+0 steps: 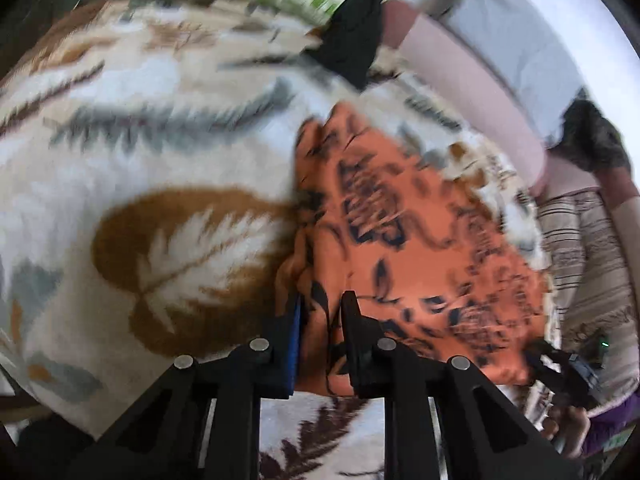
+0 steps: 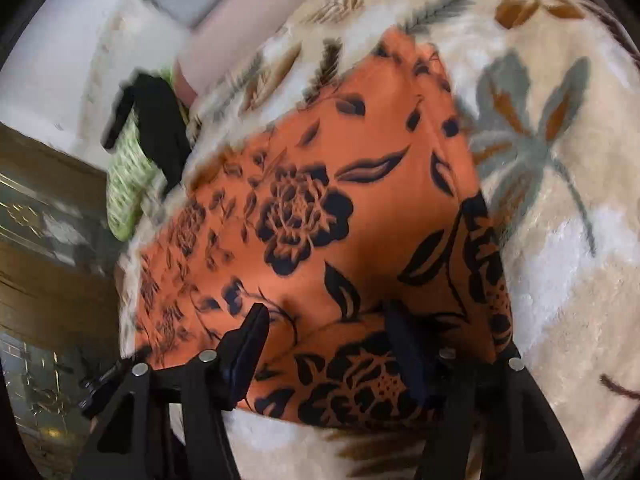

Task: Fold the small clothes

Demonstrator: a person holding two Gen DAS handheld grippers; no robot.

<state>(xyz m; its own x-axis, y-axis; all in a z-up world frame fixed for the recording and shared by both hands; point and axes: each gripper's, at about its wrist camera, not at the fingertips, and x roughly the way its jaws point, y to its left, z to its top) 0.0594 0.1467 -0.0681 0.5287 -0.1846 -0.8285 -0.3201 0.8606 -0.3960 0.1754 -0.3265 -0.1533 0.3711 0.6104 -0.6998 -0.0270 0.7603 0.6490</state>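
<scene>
Garment: orange floral-print cloth [image 2: 340, 208] spread on the leaf-patterned fleece blanket [image 1: 160, 140], filling centre frame
Left gripper [image 1: 322, 320]: pinched on the cloth's bunched edge, lower centre
Right gripper [image 2: 328, 336]: fingers spread wide over the near hem, gripping nothing
Upper left, right view: black garment [image 2: 160, 120] atop green-checked cloth [image 2: 128, 184]

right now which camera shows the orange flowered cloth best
The right wrist view: the orange cloth fills the middle there, spread on the blanket, its print sharp. The left wrist view shows it blurred and bunched, with the left gripper pinching its edge.
</scene>
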